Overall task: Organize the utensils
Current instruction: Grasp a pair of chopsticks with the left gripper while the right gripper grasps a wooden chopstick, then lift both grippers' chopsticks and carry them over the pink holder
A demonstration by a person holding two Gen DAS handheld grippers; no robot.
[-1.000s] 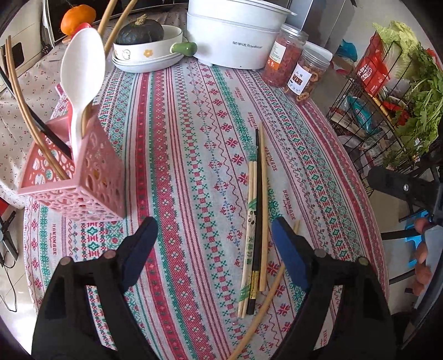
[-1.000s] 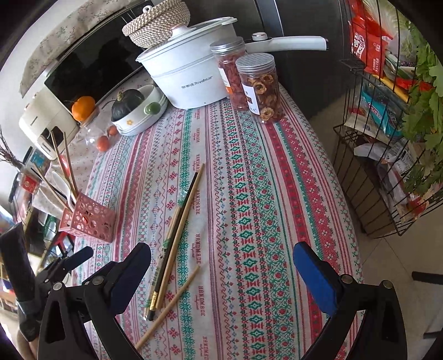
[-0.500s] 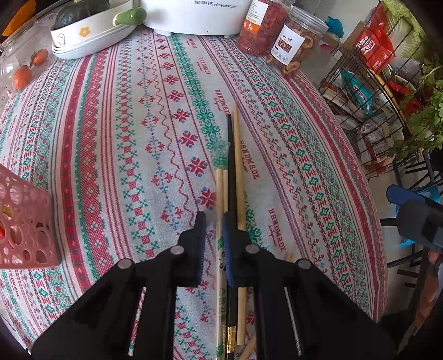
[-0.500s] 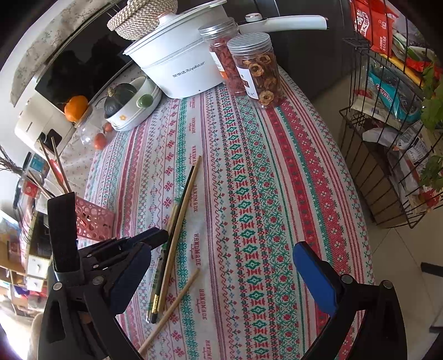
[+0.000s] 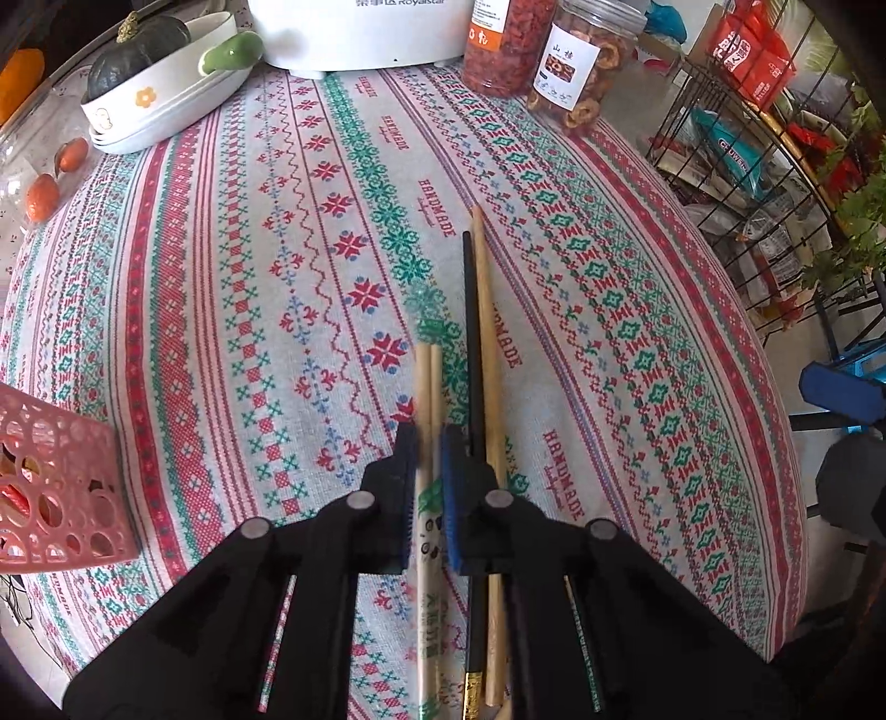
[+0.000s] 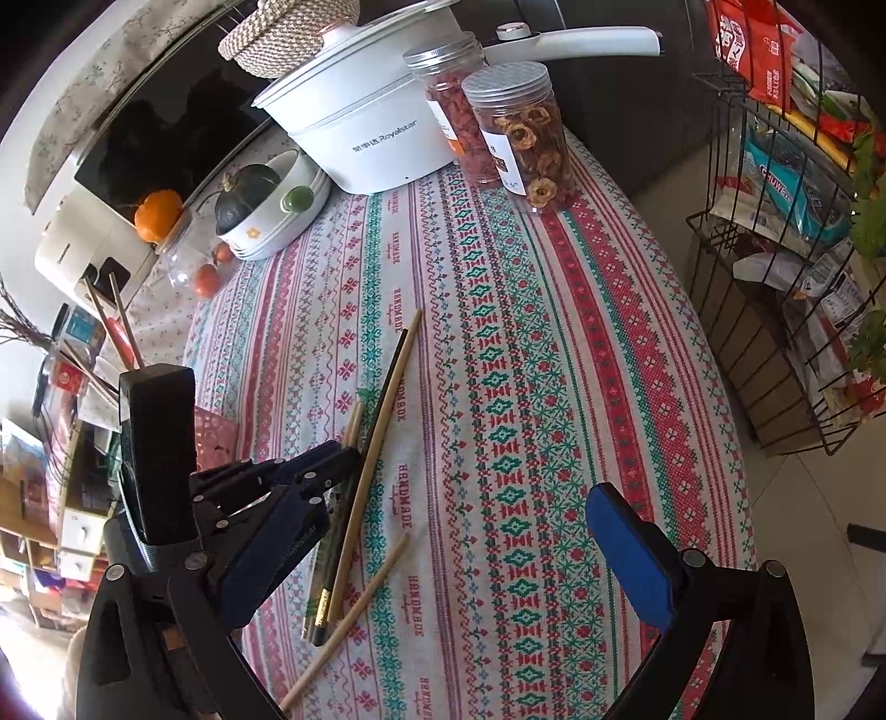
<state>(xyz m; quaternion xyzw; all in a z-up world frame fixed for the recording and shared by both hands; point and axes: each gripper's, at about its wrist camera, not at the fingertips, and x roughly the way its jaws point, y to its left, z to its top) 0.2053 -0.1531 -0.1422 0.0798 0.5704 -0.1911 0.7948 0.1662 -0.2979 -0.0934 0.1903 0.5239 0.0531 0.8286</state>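
Your left gripper (image 5: 427, 443) is closing on the wrapped chopstick pair (image 5: 429, 399); beside it, the black chopstick (image 5: 470, 310) may snag. Right gripper (image 6: 443, 531) gapes empty.

Patterned red-and-green tablecloth (image 5: 232, 310) over the table. At the far edge, white Royalstar pot (image 6: 365, 127), two clear lidded jars of dried fruit (image 6: 526, 133) just beside it. Dark green squash (image 5: 135, 52) in white stacked bowls (image 5: 166, 105). Wire rack (image 6: 775, 310) off the table's right side.

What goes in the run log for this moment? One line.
left gripper: closing on printed chopstick pair | right gripper: open, empty | pink holder: waiting
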